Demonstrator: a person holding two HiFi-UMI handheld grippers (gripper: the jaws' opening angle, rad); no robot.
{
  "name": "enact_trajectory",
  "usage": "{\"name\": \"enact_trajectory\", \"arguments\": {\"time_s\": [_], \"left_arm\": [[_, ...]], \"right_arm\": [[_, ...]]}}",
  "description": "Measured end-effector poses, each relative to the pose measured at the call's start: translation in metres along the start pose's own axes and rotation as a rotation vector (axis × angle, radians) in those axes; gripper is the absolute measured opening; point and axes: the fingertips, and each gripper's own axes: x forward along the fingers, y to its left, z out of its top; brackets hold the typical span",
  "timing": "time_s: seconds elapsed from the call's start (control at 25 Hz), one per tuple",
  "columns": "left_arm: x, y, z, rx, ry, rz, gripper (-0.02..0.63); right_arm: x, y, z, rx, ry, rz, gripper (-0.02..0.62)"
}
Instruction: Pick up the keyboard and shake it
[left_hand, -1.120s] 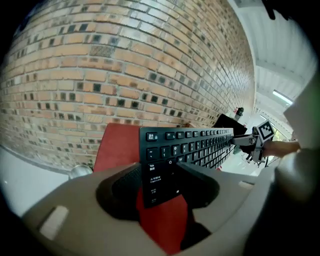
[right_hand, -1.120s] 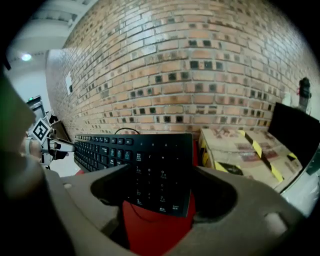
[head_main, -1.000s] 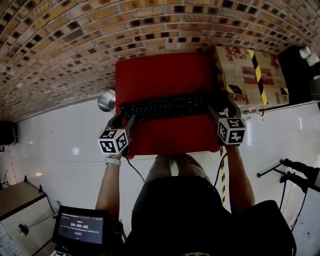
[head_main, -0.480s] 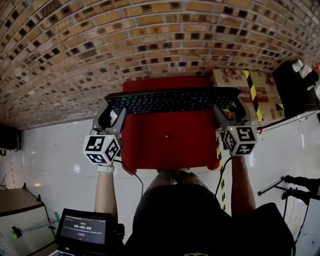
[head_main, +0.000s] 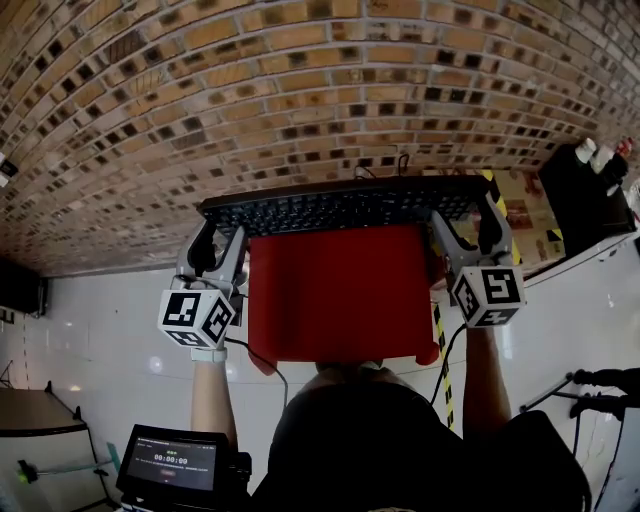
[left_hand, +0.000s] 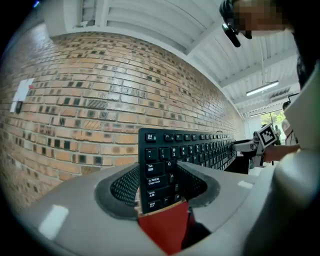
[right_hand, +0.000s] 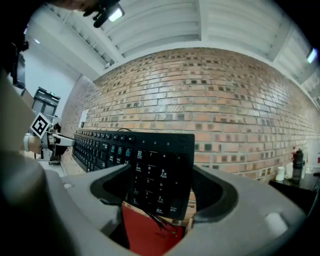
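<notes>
A black keyboard (head_main: 340, 205) hangs in the air above the red table (head_main: 340, 295), stretched level between both grippers in front of the brick wall. My left gripper (head_main: 218, 243) is shut on its left end; the left gripper view has the Tab and Caps Lock end of the keyboard (left_hand: 160, 170) squeezed between the two grey pads. My right gripper (head_main: 468, 232) is shut on the right end, and in the right gripper view the number-pad end of the keyboard (right_hand: 160, 175) sits between the pads. A thin black cable runs off the keyboard's back edge.
A cardboard box (head_main: 520, 215) with yellow-black tape stands right of the red table. A dark cabinet (head_main: 585, 195) with bottles on it is at far right. The brick wall (head_main: 300, 90) rises close behind. A small screen (head_main: 175, 462) sits at lower left on the white floor.
Both grippers have lifted the keyboard off the red table and carried it up and away, so that it now stands in front of the brick wall.
</notes>
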Motion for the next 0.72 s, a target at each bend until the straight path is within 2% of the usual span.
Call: {"name": "enact_trajectory", "arguments": {"time_s": [0.16,0.32,0.52,0.72], "left_arm": [[-0.003,0.0,0.007,0.002,-0.024,0.003,0.235],[-0.008,-0.004,0.024,0.015,-0.083,0.0,0.236],[-0.023,-0.01,0.083,0.063,-0.232,0.009,0.236],[-0.048,-0.016,0.145,0.15,-0.429,0.018,0.238]], "right_arm": [[-0.003,0.001,0.009,-0.022,-0.028,-0.007,0.359],[-0.012,0.002,0.035,-0.059,-0.107,-0.021,0.359],[-0.033,0.005,0.097,-0.12,-0.289,-0.052,0.359],[-0.065,0.011,0.161,-0.189,-0.521,-0.094,0.36]]}}
